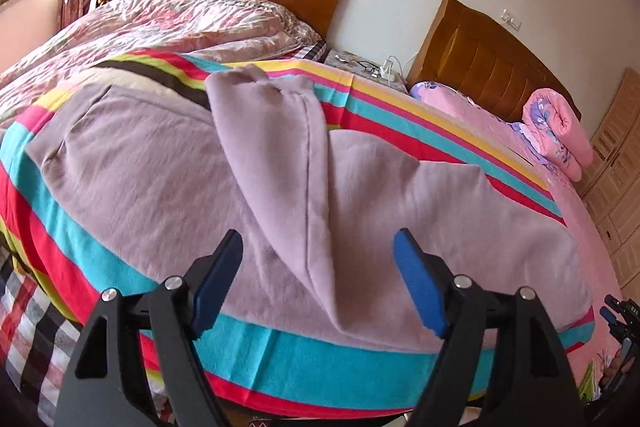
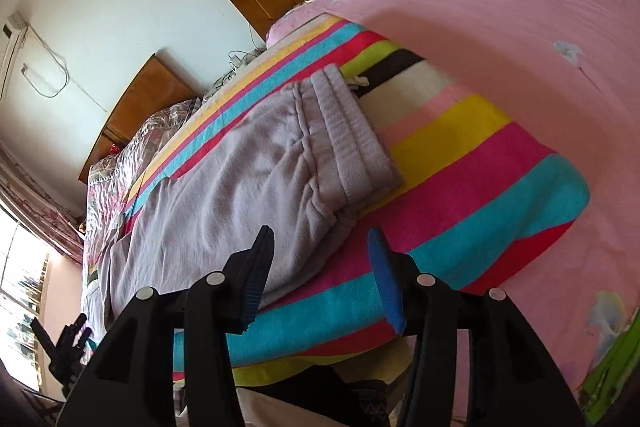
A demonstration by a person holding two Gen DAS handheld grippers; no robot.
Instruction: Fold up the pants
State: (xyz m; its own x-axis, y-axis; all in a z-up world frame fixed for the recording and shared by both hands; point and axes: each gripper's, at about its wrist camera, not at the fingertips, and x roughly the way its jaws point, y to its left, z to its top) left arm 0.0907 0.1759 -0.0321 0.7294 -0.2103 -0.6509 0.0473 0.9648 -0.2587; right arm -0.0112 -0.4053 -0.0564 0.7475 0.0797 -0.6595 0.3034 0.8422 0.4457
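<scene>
Mauve fleece pants [image 1: 280, 179] lie spread on a striped blanket [image 1: 304, 359] on the bed, one leg folded over the other with a raised crease down the middle. My left gripper [image 1: 318, 247] hovers above the near edge of the pants, open, with nothing between its blue pads. In the right wrist view the pants [image 2: 240, 179] show their ribbed waistband [image 2: 356, 143] at the right end. My right gripper [image 2: 320, 243] hangs above the near waist corner, open, jaws clear of the cloth. The left gripper [image 2: 66, 343] shows small at the lower left there.
The striped blanket [image 2: 480, 187] lies over a pink sheet [image 2: 520, 27]. A folded pink quilt [image 1: 556, 131] sits by the wooden headboard [image 1: 480, 67]. A second bed with a crumpled floral cover [image 1: 160, 23] stands at the left. Wooden cabinets [image 1: 616, 187] line the right.
</scene>
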